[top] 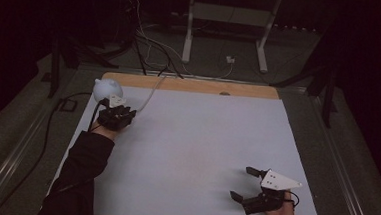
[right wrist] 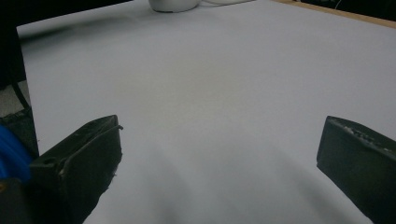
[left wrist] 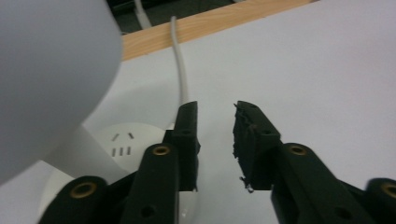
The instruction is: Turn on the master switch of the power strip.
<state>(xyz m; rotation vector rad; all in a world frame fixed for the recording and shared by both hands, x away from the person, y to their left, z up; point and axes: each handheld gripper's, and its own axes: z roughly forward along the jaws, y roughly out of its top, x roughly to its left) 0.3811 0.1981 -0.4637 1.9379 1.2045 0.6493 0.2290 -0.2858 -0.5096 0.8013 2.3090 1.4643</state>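
Note:
A white object with a rounded head stands at the far left of the white table top. In the left gripper view its head looms at upper left, above a round white base marked with socket slots. A white cable runs from the base toward the far edge. My left gripper sits right at this base, open by a narrow gap with nothing between its jaws. My right gripper rests near the front right, wide open over bare table. The base lies far ahead of it.
A wooden strip borders the table's far edge, with a small dark mark on it. Beyond it stand white frame legs and loose wires on the floor. A black cable trails off the table's left side.

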